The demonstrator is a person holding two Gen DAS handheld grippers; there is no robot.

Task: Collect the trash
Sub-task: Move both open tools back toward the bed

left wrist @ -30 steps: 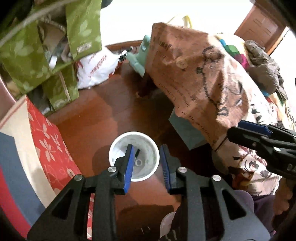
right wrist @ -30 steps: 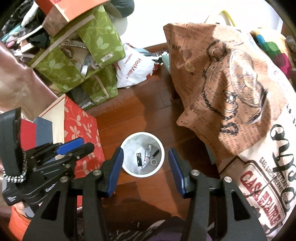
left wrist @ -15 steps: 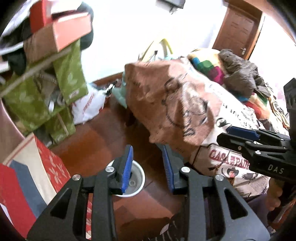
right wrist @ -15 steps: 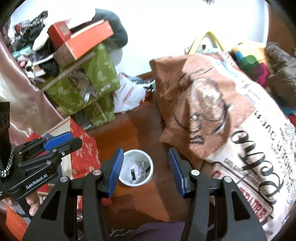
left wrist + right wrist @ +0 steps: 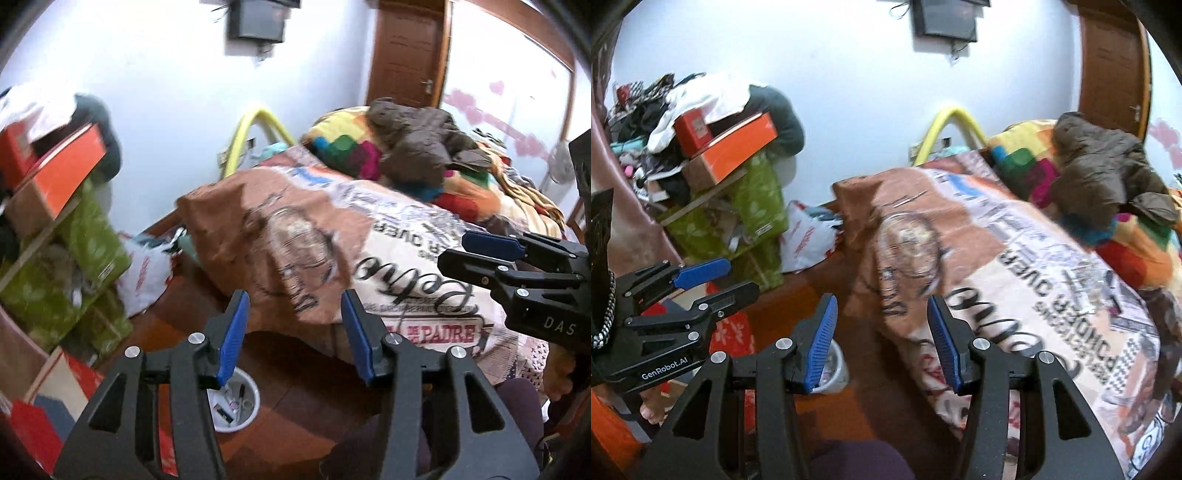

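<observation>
Bin (image 5: 236, 406) lower; left gripper (image 5: 293, 332) wider, empty.

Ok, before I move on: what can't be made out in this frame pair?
- White bin: contents too small to identify in the left wrist view; in the right wrist view, the right gripper's finger covers most of it.
- Bedspread print: motion-blurred, lettering only partly readable.
- Floor under the bed: hidden by the hanging bedspread.
- Left gripper: open and empty, jaws just been opening.

Bin partly hidden, room blurred

Gripper fingers (image 5: 816, 350) cover half the white bin (image 5: 836, 369); its small contents (image 5: 231, 404) are unreadable; the green boxes (image 5: 74, 273) smear.
</observation>
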